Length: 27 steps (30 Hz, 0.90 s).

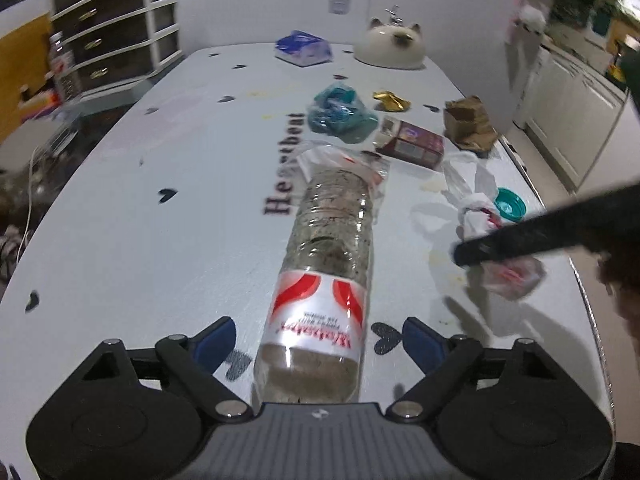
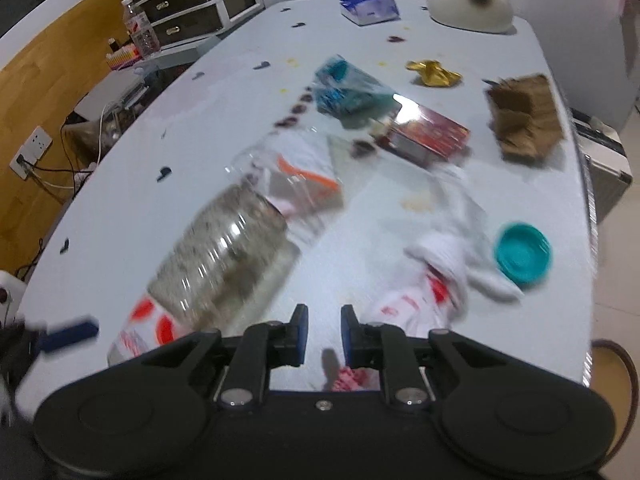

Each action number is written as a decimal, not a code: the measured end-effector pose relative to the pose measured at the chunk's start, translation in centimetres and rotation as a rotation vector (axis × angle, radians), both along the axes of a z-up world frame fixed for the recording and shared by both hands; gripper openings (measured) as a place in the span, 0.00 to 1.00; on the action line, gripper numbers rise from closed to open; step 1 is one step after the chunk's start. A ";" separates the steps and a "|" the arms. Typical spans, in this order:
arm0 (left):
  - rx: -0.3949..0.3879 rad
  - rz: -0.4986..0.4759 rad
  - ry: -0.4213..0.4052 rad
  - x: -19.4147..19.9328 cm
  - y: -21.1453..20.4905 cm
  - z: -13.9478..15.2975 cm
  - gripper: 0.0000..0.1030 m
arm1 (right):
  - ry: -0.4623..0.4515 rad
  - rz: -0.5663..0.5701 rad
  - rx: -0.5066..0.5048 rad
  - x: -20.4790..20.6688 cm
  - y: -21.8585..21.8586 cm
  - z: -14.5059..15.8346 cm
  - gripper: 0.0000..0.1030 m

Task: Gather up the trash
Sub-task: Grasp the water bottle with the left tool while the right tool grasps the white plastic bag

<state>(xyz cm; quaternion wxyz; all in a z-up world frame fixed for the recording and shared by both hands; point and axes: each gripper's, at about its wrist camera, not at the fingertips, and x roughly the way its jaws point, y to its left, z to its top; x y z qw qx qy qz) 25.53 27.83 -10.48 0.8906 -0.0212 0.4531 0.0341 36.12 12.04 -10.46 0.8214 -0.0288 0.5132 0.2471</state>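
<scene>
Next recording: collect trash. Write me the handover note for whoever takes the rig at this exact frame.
Left gripper: open, jaws either side of the lying plastic bottle, pads not pressing it.
Right gripper: jaws narrow, nothing visible between the pads; crumpled white-and-red wrapper lies just beyond and beneath its right finger.
Still on the table: teal cap, clear bag, red box, teal wrapper, gold foil, brown paper bag.
Done: nothing visibly collected.
Left: grip the bottle, then clear the rest. No bin in view.
</scene>
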 end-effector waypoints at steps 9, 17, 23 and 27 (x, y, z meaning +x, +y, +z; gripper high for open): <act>0.042 -0.132 0.064 2.9 -0.3 -0.3 0.70 | -0.029 -0.052 0.053 -2.2 -5.2 2.4 0.22; 0.065 -0.239 0.163 5.3 -0.1 -0.5 0.67 | 0.041 -0.291 0.086 0.4 -7.1 1.4 0.52; 0.059 -0.284 0.203 6.6 -0.3 -0.6 0.67 | 0.214 -0.520 0.277 3.3 -7.0 -1.3 0.57; 0.067 -0.308 0.219 7.1 -0.6 -0.9 0.67 | 0.284 -0.611 0.305 4.3 -5.5 -3.0 0.57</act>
